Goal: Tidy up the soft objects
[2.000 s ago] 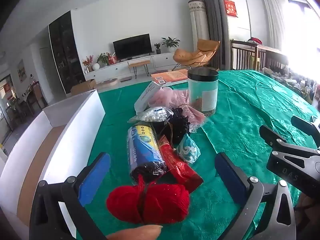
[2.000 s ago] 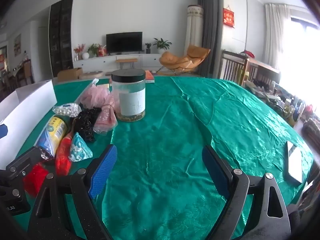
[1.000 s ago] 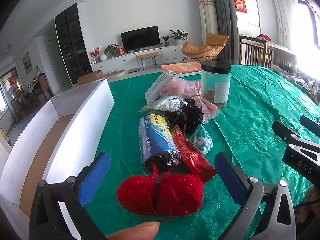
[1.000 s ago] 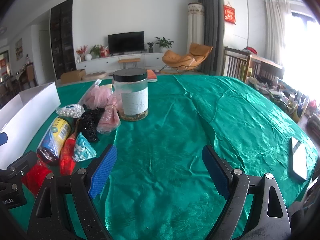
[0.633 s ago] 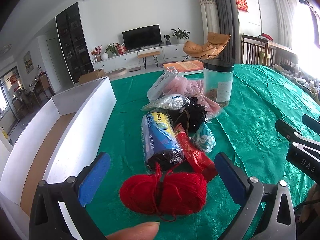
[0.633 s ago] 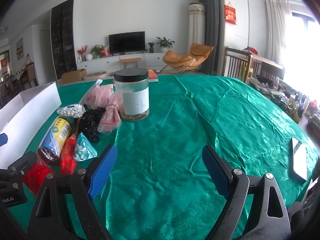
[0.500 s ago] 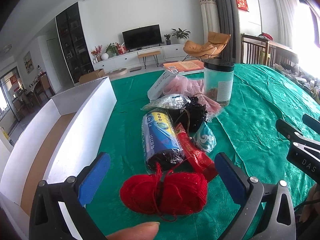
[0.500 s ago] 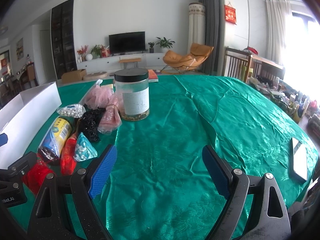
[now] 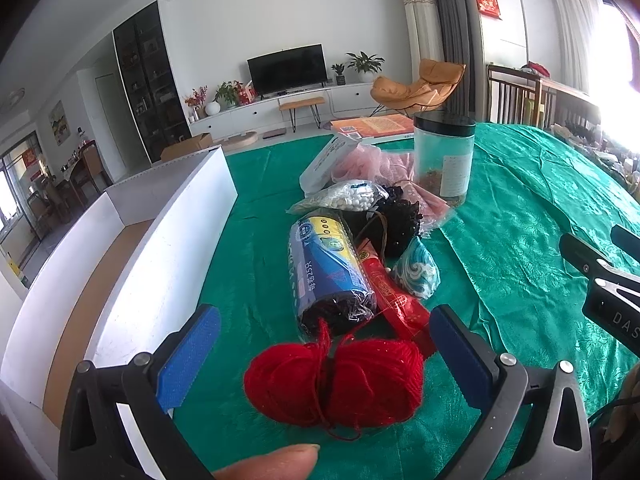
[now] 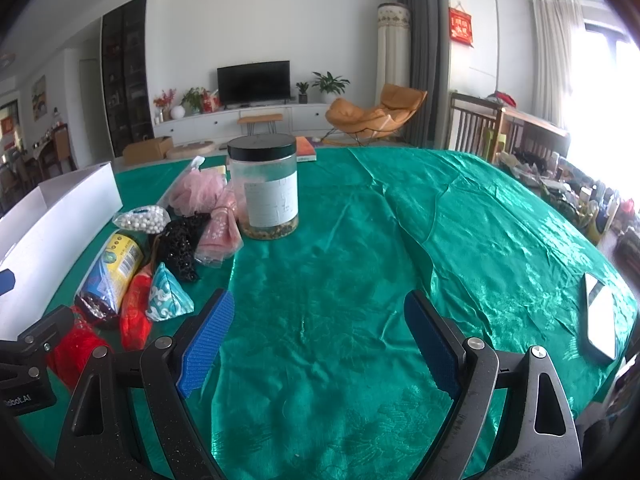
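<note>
With jaws apart, the left gripper straddles the red yarn ball near the table's near edge beside the white box; close squarely across its middle, while the right gripper, also apart, idles.

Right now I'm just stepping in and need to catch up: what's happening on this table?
A person holds a gripper in each hand over a green tablecloth. The left gripper is open around a red yarn ball, not yet squeezing it. A white box sits open to its left. More soft items lie in a row behind the yarn, ending at a clear jar. The right gripper is open over bare cloth.
</note>
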The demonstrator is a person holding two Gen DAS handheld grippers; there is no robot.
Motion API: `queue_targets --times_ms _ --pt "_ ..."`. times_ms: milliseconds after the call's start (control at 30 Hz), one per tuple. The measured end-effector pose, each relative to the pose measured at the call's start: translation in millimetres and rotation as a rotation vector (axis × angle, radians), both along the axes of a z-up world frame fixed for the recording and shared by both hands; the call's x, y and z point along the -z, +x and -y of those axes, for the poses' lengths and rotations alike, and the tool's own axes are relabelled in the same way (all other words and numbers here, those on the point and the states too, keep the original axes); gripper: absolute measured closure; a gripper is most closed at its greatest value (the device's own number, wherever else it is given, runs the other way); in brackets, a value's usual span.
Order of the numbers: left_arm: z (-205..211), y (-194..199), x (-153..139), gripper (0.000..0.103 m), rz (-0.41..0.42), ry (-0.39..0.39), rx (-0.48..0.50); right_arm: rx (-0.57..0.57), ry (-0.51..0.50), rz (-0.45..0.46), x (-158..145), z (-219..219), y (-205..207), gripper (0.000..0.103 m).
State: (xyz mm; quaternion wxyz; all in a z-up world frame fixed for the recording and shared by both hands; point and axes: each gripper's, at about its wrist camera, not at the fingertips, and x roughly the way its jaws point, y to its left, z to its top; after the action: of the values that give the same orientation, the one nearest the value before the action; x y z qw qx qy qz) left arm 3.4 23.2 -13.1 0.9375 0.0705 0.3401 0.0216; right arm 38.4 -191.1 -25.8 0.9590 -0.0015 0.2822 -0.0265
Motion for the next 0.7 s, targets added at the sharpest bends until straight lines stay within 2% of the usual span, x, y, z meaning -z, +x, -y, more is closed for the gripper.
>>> queue_targets --times_ms 700 --pt "-4.4 1.8 3.5 0.000 -0.016 0.007 -0.013 0.000 0.002 -0.001 0.6 0.8 0.3 0.014"
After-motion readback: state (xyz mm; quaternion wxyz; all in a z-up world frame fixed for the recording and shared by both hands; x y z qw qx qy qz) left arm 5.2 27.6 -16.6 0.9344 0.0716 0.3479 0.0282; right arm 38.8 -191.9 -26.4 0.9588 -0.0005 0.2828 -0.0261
